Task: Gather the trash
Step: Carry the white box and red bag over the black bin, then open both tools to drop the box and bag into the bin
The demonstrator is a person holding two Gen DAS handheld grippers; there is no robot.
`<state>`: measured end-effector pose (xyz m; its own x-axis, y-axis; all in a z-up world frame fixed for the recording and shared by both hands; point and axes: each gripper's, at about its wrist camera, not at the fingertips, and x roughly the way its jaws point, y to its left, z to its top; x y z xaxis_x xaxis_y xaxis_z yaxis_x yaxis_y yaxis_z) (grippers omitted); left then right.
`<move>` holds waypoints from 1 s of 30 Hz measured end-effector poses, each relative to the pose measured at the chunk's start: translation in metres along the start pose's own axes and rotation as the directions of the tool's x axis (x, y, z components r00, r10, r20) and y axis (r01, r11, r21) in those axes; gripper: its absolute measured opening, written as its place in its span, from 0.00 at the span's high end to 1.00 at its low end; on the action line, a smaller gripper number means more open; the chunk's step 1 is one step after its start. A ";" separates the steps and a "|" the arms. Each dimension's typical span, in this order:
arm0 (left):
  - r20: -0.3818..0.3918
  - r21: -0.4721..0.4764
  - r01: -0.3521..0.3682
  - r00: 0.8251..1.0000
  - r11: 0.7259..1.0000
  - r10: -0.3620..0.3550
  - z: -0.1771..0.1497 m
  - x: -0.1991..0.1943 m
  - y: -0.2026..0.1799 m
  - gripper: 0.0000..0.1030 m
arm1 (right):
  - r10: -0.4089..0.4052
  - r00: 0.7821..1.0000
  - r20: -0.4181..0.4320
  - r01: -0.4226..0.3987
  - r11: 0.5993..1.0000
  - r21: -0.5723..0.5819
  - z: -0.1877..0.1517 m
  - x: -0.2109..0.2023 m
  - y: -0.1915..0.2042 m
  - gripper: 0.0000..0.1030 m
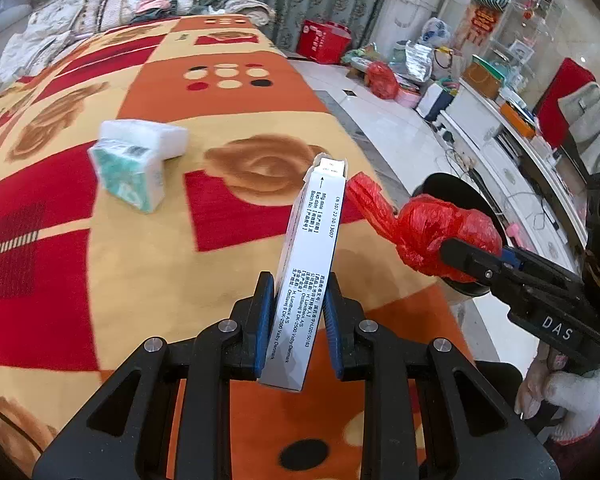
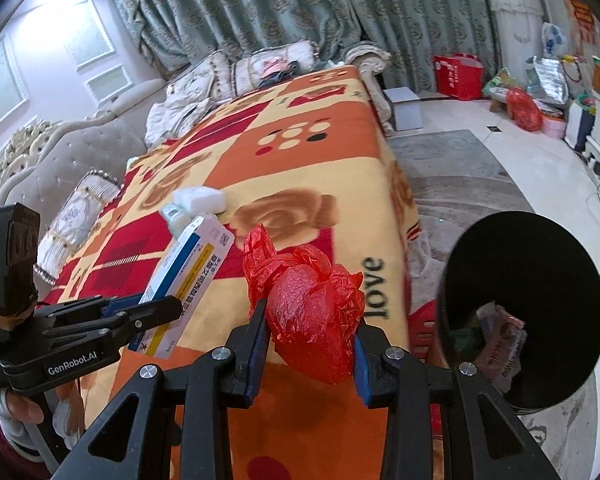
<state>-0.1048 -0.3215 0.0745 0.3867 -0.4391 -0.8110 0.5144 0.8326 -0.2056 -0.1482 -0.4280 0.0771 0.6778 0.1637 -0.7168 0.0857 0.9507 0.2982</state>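
Note:
My left gripper [image 1: 298, 286] is shut on a white medicine box [image 1: 308, 272] and holds it above the patterned blanket [image 1: 140, 264]. The box also shows in the right wrist view [image 2: 188, 272]. My right gripper [image 2: 310, 316] is shut on a crumpled red plastic bag [image 2: 312, 320], held over the bed's right edge; the bag shows in the left wrist view [image 1: 432, 228] too. A black round trash bin [image 2: 524, 308] with paper scraps inside stands on the floor just right of the bag. A tissue pack [image 1: 130, 172] and a white sponge [image 1: 148, 136] lie on the blanket.
Pillows [image 2: 236, 72] and clothes lie at the bed's far end. A red bag [image 2: 458, 76], a cardboard box [image 2: 404, 108] and bags of clutter [image 2: 540, 92] stand on the floor by the curtain. A white cabinet [image 1: 512, 148] with cables runs along the right.

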 end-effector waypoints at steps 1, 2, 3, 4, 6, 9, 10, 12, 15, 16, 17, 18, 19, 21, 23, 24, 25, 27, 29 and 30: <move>-0.003 0.007 0.007 1.000 1.000 -0.007 0.001 0.002 -0.005 0.79 | -0.005 1.000 0.006 0.005 1.000 0.008 0.000 -0.003 -0.004 0.66; -0.004 0.012 0.012 1.000 1.000 -0.011 0.000 0.002 -0.009 0.79 | -0.009 1.000 0.009 0.009 1.000 0.013 0.000 -0.005 -0.008 0.66; -0.006 0.018 0.017 1.000 1.000 -0.017 0.001 0.004 -0.013 0.79 | -0.016 1.000 0.013 0.016 1.000 0.020 0.000 -0.008 -0.012 0.66; -0.007 0.024 0.022 1.000 0.999 -0.022 0.001 0.005 -0.018 0.79 | -0.021 1.000 0.016 0.021 0.999 0.025 0.000 -0.011 -0.016 0.66; -0.011 0.035 0.034 0.999 0.999 -0.033 0.003 0.008 -0.027 0.79 | -0.032 0.999 0.021 0.031 0.999 0.037 0.000 -0.015 -0.024 0.66; -0.014 0.050 0.052 0.999 0.997 -0.051 0.008 0.014 -0.040 0.79 | -0.051 0.998 0.033 0.049 0.997 0.061 0.000 -0.023 -0.037 0.66; -0.015 0.054 0.059 0.998 0.997 -0.058 0.009 0.015 -0.044 0.79 | -0.058 0.998 0.037 0.055 0.996 0.067 0.000 -0.026 -0.041 0.66; -0.021 0.059 0.074 0.997 0.996 -0.073 0.013 0.019 -0.053 0.79 | -0.071 0.996 0.046 0.067 0.995 0.078 0.001 -0.031 -0.049 0.66; -0.031 0.065 0.096 0.995 0.993 -0.094 0.017 0.026 -0.064 0.79 | -0.092 0.994 0.056 0.087 0.992 0.093 0.003 -0.037 -0.060 0.66; -0.033 0.068 0.102 0.994 0.992 -0.100 0.019 0.028 -0.069 0.79 | -0.104 0.993 0.060 0.097 0.990 0.101 0.003 -0.039 -0.066 0.66; -0.034 0.071 0.110 0.994 0.991 -0.108 0.020 0.030 -0.075 0.79 | -0.112 0.992 0.063 0.104 0.989 0.107 0.003 -0.040 -0.070 0.66; -0.036 0.073 0.116 0.993 0.991 -0.114 0.022 0.032 -0.079 0.79 | -0.121 0.990 0.065 0.113 0.987 0.116 0.003 -0.041 -0.075 0.66; -0.038 0.075 0.123 0.992 0.990 -0.120 0.024 0.034 -0.083 0.79 | -0.132 0.989 0.066 0.122 0.984 0.127 0.003 -0.043 -0.082 0.66; -0.044 0.079 0.133 0.991 0.988 -0.130 0.028 0.039 -0.092 0.79 | -0.142 0.988 0.066 0.132 0.981 0.145 0.002 -0.045 -0.092 0.66; -0.052 0.087 0.141 0.989 0.986 -0.137 0.032 0.046 -0.100 0.79 | -0.155 0.986 0.068 0.142 0.976 0.167 0.001 -0.047 -0.104 0.66; -0.056 0.090 0.145 0.989 0.985 -0.140 0.033 0.048 -0.104 0.79 | -0.159 0.985 0.069 0.145 0.974 0.177 0.001 -0.048 -0.108 0.66; -0.060 0.094 0.149 0.988 0.984 -0.144 0.034 0.051 -0.109 0.79 | -0.161 0.984 0.069 0.146 0.972 0.184 0.000 -0.048 -0.112 0.66; -0.066 0.102 0.154 0.987 0.983 -0.148 0.036 0.056 -0.115 0.79 | -0.168 0.983 0.070 0.151 0.968 0.202 -0.001 -0.050 -0.121 0.66; -0.073 0.111 0.161 0.986 0.981 -0.153 0.038 0.062 -0.123 0.79 | -0.178 0.981 0.070 0.159 0.962 0.220 -0.003 -0.052 -0.131 0.66; -0.075 0.115 0.163 0.985 0.980 -0.155 0.039 0.064 -0.126 0.79 | -0.182 0.981 0.067 0.163 0.960 0.228 -0.004 -0.053 -0.135 0.66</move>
<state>-0.1155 -0.4674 0.0702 0.2436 -0.5362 -0.8082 0.6548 0.7056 -0.2709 -0.1983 -0.5643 0.0720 0.6984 -0.0304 -0.7150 0.3590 0.8792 0.3133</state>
